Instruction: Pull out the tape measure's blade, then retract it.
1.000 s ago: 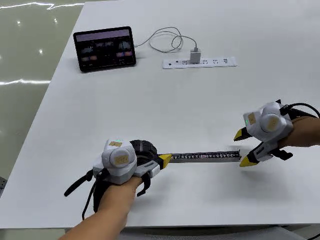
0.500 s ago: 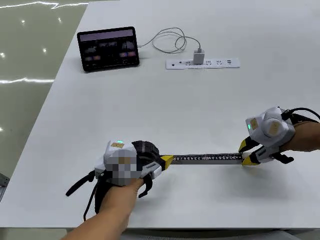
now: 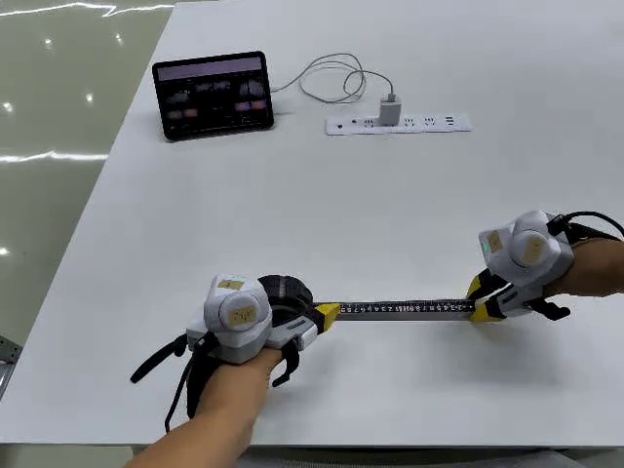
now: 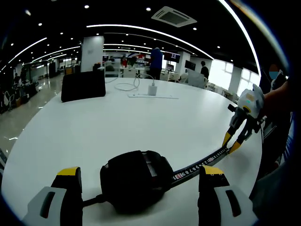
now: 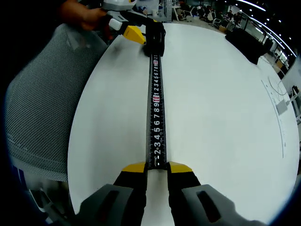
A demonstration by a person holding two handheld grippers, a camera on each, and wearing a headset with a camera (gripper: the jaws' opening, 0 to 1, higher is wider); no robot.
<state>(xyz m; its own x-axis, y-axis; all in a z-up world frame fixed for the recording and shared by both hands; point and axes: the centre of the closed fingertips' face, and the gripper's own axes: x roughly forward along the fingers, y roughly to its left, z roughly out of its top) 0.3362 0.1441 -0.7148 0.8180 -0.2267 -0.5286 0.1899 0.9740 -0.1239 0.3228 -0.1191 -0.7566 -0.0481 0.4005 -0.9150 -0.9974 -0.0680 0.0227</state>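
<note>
bracketing: left gripper (image 4: 140, 172), jaws spread, gap on each side of the black tape measure (image 4: 134, 183)
tape measure: resting on the white counter (image 3: 341, 214), near its front edge
right gripper (image 5: 157, 167): clenched on the blade (image 5: 156, 103) tip
blade: stretched straight along the counter between both grippers

The worktop (image 3: 390, 214) is white, smooth and matt, with a faint sheen. The tape measure's case (image 4: 136, 181) looks like matt black plastic. Its blade (image 5: 155, 108) is dark, smooth and lightly glossy. The left gripper (image 4: 139, 172) and right gripper (image 5: 157, 167) have glossy white plastic shells and matt yellow tips. Near the worktop's far left corner, the tablet (image 3: 214, 94) has a glossy screen. The floor (image 3: 49, 117) is polished and mirrors the lights.
</note>
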